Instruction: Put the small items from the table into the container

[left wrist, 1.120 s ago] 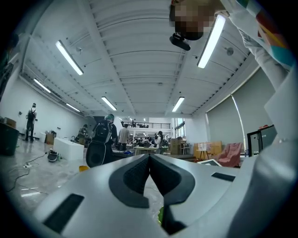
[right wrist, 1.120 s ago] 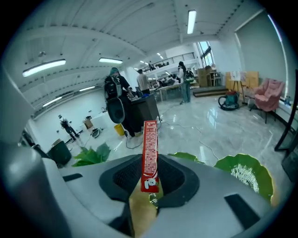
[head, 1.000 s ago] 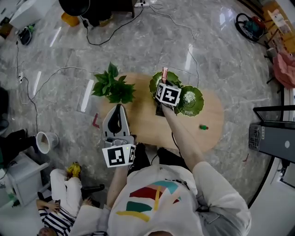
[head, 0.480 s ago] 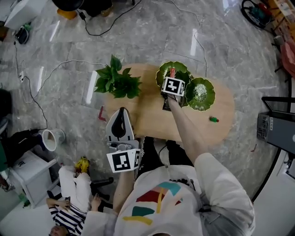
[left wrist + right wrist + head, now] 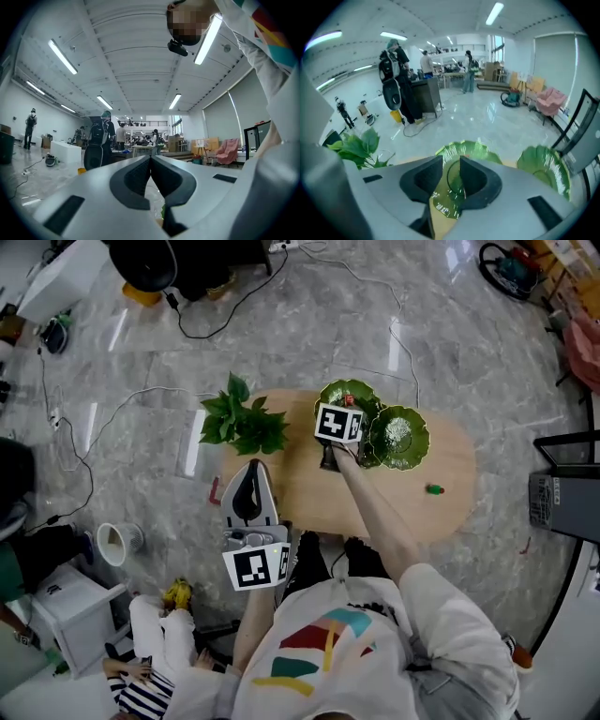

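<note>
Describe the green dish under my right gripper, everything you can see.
The green dish is glossy and leaf-shaped with a ribbed, scalloped rim, looking like glazed ceramic or glass. It sits flat at the far edge of the wooden table, close beside a second green dish. A small red item lies in it. The right gripper hangs over it, jaws opening, with only the dish's inside showing between them.

No legible text, labels, brands or numbers in any view. Left marker cube (image 5: 255,566) and right marker cube (image 5: 338,423): black-and-white square patterns only, no characters.
</note>
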Demonstrator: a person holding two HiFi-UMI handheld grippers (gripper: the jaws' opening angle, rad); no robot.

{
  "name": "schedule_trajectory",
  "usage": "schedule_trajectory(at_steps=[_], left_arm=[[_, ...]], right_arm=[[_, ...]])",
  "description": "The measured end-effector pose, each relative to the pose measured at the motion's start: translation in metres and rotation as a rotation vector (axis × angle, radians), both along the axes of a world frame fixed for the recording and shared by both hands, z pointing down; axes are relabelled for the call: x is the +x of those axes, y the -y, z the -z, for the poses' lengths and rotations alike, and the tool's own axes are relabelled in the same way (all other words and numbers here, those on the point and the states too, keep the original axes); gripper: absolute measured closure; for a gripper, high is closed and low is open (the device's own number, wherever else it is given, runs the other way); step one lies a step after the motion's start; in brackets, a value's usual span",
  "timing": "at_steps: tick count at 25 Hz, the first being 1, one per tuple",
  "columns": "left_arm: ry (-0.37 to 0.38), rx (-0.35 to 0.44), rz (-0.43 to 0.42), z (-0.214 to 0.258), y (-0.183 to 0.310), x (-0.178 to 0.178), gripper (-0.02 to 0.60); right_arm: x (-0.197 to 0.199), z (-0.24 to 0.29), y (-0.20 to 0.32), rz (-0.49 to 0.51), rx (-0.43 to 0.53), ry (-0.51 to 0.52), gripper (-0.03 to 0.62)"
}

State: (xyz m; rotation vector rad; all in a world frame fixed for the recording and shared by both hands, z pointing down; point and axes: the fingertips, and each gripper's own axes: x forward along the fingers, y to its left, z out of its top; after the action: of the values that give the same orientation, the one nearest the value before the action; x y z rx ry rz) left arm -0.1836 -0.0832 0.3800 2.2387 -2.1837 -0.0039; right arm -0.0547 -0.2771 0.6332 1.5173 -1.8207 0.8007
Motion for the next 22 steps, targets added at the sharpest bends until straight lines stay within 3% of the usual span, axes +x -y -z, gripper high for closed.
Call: schedule_trajectory(at_steps=[3,7,11,12,15,18,22], left_arm=[[0.005,0.046,-0.019,0.017,0.004,0.008,0.574],[0.001,0.114,-0.047,0.043,0.009,0.02,0.574],[0.005,0.175,-0.079,0.071,0.013,0.036,0.574],[0.013,0.184,-0.085,0.077,0.014,0.041,0.574],[0.025,0.222,-0.114,0.098,0.015,0.055,0.574],[0.026,0.261,-0.147,0.114,0.014,0.069,0.574],[0.035,0.273,-0.172,0.119,0.01,0.077,0.574]], right_arm=[[-0.016,0.083,0.003,0.183,0.243,0.034,0.477],[-0.032,0.216,-0.026,0.417,0.558,0.237,0.477],[-0.016,0.314,-0.069,0.47,0.726,0.405,0.481],[-0.008,0.335,-0.082,0.467,0.785,0.425,0.517],[0.024,0.38,-0.118,0.45,0.947,0.393,0.58],[0.053,0.39,-0.148,0.44,0.991,0.351,0.58],[0.077,0.376,-0.172,0.393,0.95,0.344,0.582]])
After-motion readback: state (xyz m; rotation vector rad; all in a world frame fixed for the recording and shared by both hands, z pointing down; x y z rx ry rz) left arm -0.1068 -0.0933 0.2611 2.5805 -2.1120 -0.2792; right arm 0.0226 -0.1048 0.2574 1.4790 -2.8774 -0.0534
